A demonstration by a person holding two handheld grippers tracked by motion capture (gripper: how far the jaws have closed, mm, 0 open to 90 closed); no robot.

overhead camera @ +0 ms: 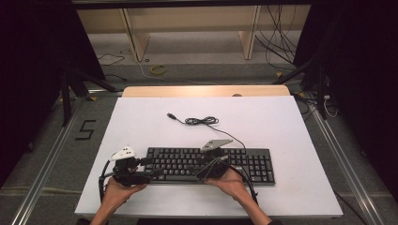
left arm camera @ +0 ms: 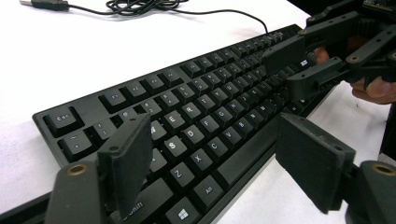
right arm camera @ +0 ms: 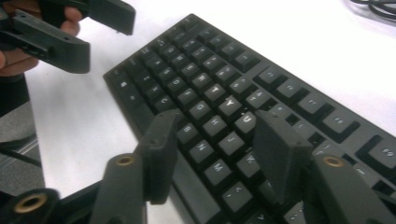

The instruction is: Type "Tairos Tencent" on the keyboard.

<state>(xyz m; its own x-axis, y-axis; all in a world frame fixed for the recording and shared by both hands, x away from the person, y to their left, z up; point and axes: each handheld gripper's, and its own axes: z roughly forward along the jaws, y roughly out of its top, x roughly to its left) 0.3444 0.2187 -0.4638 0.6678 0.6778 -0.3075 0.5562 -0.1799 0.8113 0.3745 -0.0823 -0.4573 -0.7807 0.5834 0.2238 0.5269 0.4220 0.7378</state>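
Observation:
A black keyboard [overhead camera: 253,164] lies across the near half of the white table top [overhead camera: 281,126]. My left gripper [overhead camera: 152,169] is at its left end, held in a hand. In the left gripper view, the left gripper [left arm camera: 212,128] stands open, one jaw above the left-hand keys [left arm camera: 187,93] and the other past the front edge. My right gripper [overhead camera: 199,171] hovers over the middle of the keyboard. From its own camera, the right gripper [right arm camera: 215,122] is open above the letter keys [right arm camera: 210,70], gripping nothing. Each gripper view shows the other gripper farther off: the left gripper [right arm camera: 105,39] and the right gripper [left arm camera: 289,70].
The keyboard's cable [overhead camera: 202,121] lies bundled behind it, with its USB plug [overhead camera: 172,116] loose on the table. A wooden strip [overhead camera: 206,91] borders the far edge. Beyond are shelf legs and floor cables. White surface lies bare to the right and behind.

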